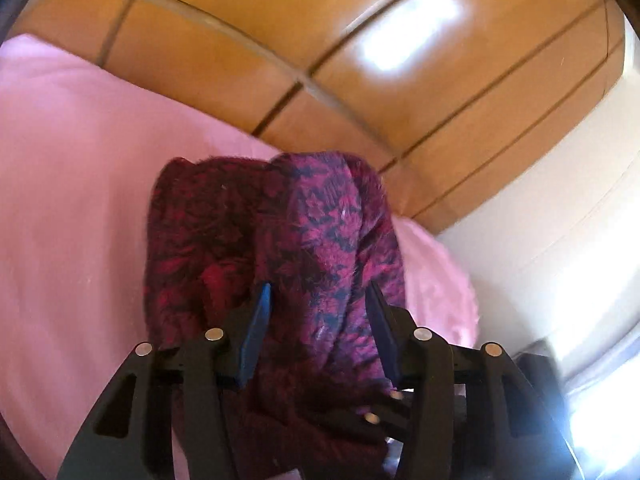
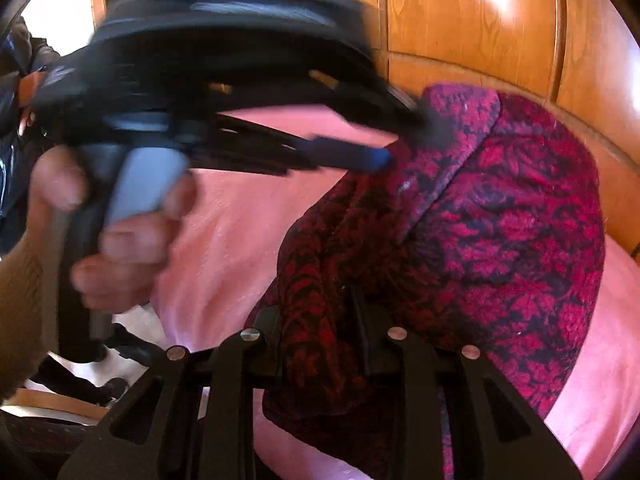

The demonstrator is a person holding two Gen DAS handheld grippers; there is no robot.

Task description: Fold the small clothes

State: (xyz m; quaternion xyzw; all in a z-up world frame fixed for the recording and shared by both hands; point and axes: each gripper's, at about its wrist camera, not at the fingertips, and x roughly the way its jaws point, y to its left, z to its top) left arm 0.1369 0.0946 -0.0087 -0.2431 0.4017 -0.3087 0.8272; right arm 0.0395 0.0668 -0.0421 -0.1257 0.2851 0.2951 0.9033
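Observation:
A fuzzy red garment with a dark pattern [image 1: 320,220] is bunched up and lifted over a pink bedsheet [image 1: 80,200]. My left gripper [image 1: 318,312] has a thick fold of it between its blue pads, and both pads press on the cloth. In the right wrist view the same garment [image 2: 520,220] drapes over my right gripper [image 2: 320,320], which is shut on a hanging fold that hides most of its fingers. A hand [image 2: 120,240] holds the left gripper [image 2: 404,140], whose tips bite the garment's upper left edge.
Wooden wardrobe doors [image 1: 360,60] stand right behind the bed and also fill the background [image 2: 480,20] of the right wrist view. A white wall [image 1: 540,240] lies to the right. The pink sheet [image 2: 232,220] spreads under the garment. A brown sleeve [image 2: 16,300] enters at the left.

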